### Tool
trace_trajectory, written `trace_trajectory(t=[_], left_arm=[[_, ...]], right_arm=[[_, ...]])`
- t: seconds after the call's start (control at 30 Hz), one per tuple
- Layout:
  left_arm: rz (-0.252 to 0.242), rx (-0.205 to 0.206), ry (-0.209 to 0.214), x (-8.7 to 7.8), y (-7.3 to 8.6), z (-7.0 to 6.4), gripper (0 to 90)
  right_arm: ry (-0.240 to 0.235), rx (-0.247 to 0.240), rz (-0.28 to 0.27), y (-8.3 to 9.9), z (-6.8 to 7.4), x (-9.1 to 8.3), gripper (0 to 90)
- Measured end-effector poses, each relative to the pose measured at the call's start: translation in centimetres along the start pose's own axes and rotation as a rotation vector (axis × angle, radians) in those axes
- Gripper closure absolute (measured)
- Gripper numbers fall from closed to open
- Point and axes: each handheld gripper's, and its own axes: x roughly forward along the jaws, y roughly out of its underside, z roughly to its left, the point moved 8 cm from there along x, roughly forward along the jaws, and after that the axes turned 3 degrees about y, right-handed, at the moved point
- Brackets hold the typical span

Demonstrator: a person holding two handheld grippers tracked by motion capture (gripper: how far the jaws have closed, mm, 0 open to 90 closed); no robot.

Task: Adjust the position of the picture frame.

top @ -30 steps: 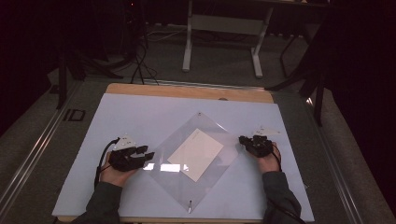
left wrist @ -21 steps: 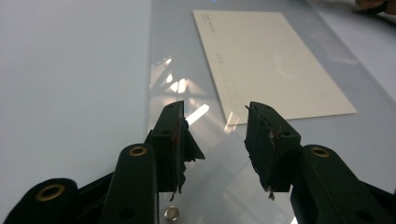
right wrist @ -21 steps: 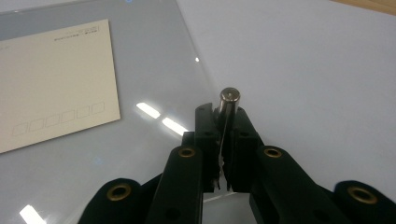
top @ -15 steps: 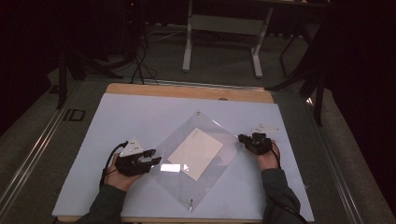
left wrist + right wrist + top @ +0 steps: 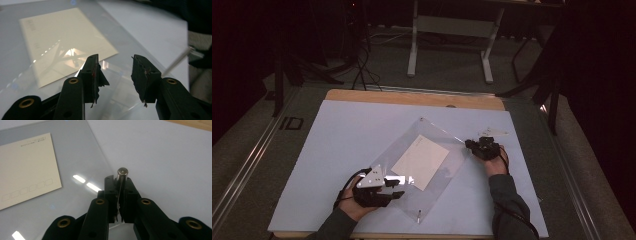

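Note:
A clear acrylic sheet (image 5: 447, 145) lies cornerwise on the white mat (image 5: 342, 135), with a cream card (image 5: 419, 161) under it. My left gripper (image 5: 398, 188) is at the sheet's near-left edge. Its jaws stand open just over the clear sheet (image 5: 117, 90), with the card (image 5: 60, 42) ahead of them. My right gripper (image 5: 469, 144) is at the sheet's right corner. In the right gripper view it (image 5: 119, 182) is shut on an upright metal pin (image 5: 122, 173) at the edge of the sheet (image 5: 82, 152), beside the card (image 5: 27, 165).
More metal pins stand at the sheet's near corner (image 5: 418, 216) and far corner (image 5: 421, 119); one (image 5: 191, 47) shows right of the left jaws. A small white item (image 5: 494, 132) lies behind the right gripper. The wooden table edge (image 5: 412, 98) runs along the back.
My left gripper has slid toward the near side and rightward along the sheet's edge. The right gripper has stayed at the right corner.

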Motion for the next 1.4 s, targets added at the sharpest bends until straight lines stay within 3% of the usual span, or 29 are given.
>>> trace_trajectory(t=[0.07,0.17,0.73,1.1,1.4], left_arm=[[-0.018,0.012,0.044,0.3,-0.2,-0.7,56.9],[-0.019,0.028,0.077,0.6,-0.1,-1.3,56.4],[0.048,0.083,0.207,3.5,0.5,-4.5,55.6],[0.085,0.132,0.232,5.8,0.1,-5.7,68.6],[0.099,0.156,0.217,6.4,0.2,-5.6,81.1]], right_arm=[[-0.002,0.006,-0.004,0.0,0.0,0.1,85.2],[-0.003,0.008,-0.005,-0.1,0.0,0.1,85.2],[-0.008,0.016,-0.002,-0.3,-0.2,0.4,85.0],[-0.005,0.034,-0.008,-0.5,-0.2,0.6,84.8],[-0.003,0.035,-0.009,-0.5,-0.2,0.7,84.8]])
